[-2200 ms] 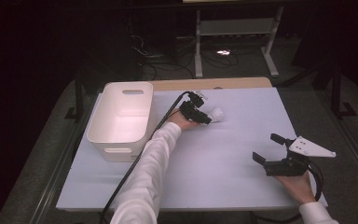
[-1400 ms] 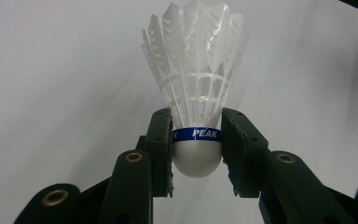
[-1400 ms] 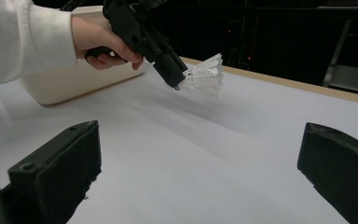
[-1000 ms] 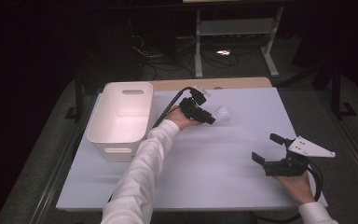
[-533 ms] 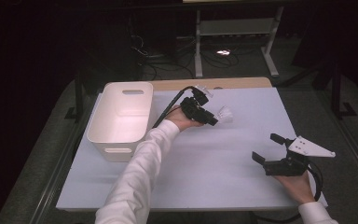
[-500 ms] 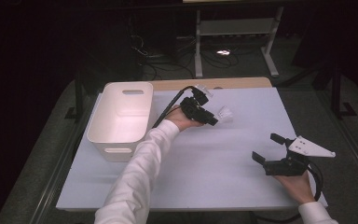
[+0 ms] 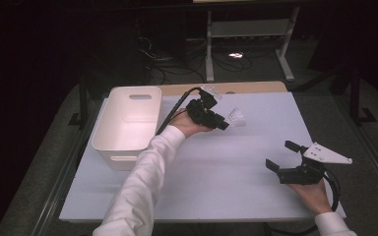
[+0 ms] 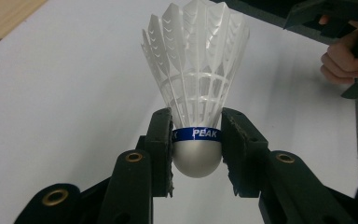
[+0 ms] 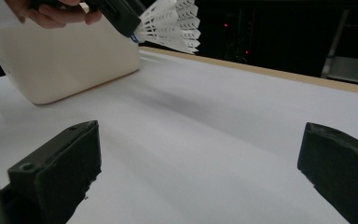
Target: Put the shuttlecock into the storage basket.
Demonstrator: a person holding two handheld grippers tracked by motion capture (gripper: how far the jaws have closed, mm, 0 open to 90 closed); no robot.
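White shuttlecock (image 8: 196, 88), clamped at its rounded cork base by the left tool (image 8: 196, 144), one jaw on each side at the blue band. In the left gripper view its long axis runs up the frame, feathers uppermost; in the high view, just above centre, the feathers point right and the cork points left toward the white bin (image 7: 128, 123). Compared with the frame a second earlier, the shuttlecock sits slightly higher above the white counter (image 7: 216, 167). Right tool (image 7: 281, 155), lower right, jaws well apart and holding nothing, is unmoved.
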